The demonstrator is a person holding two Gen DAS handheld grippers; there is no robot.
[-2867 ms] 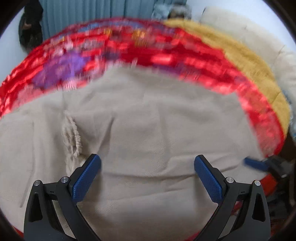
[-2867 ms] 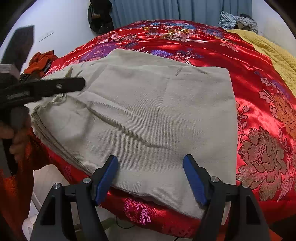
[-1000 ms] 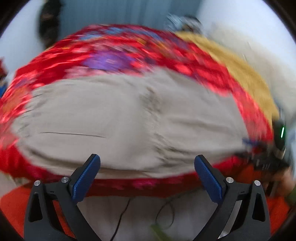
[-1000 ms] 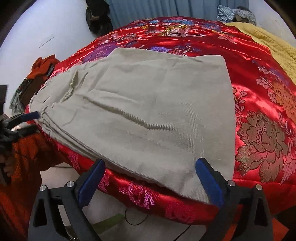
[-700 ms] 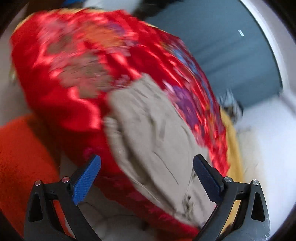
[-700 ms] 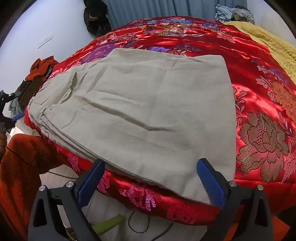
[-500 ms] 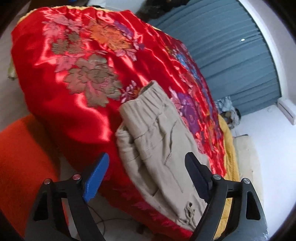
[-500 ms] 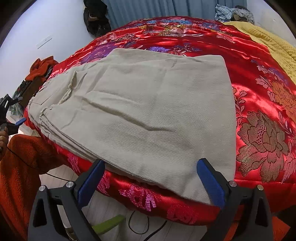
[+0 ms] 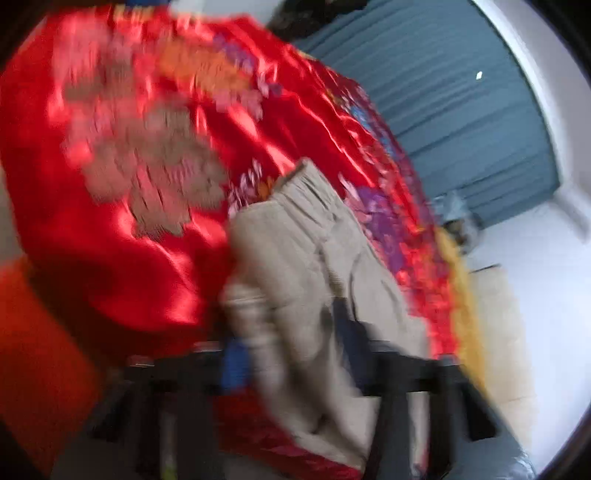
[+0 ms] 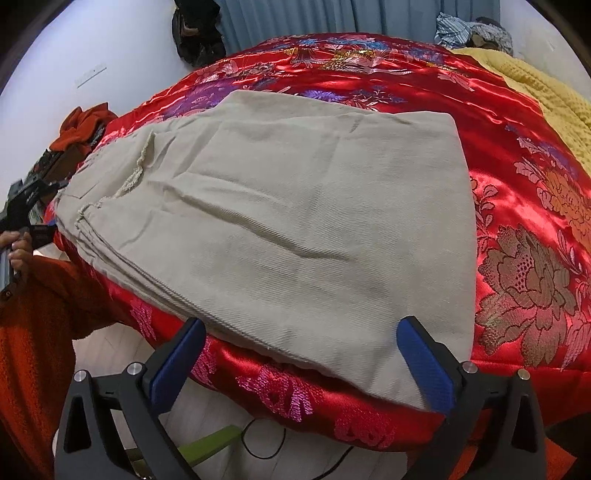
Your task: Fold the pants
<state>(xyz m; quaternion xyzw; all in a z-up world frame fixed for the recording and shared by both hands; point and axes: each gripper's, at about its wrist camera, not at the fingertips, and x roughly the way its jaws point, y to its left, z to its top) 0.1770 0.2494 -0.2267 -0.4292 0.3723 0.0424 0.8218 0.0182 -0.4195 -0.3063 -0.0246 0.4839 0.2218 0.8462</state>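
Observation:
Beige pants (image 10: 295, 221) lie folded flat on a red satin bedspread (image 10: 517, 184), waistband and drawstring at the left end. My right gripper (image 10: 301, 365) is open and empty, just off the pants' near edge over the bed's side. In the blurred left wrist view the pants (image 9: 314, 258) show from the waistband end. My left gripper (image 9: 291, 354) has its fingers narrowed around the waistband corner; the blur hides whether they grip it. The left gripper also shows at the left edge of the right wrist view (image 10: 33, 218).
A yellow blanket (image 10: 546, 92) lies at the bed's far right. Blue curtains (image 10: 295, 18) hang behind. An orange-red cloth pile (image 10: 85, 125) sits at the bed's left. A black cable (image 10: 266, 439) and a green object (image 10: 207, 446) lie on the floor below.
My left gripper swung round to the waistband end of the pants, closed in on it and its fingers narrowed. My right gripper opened wider and has held still.

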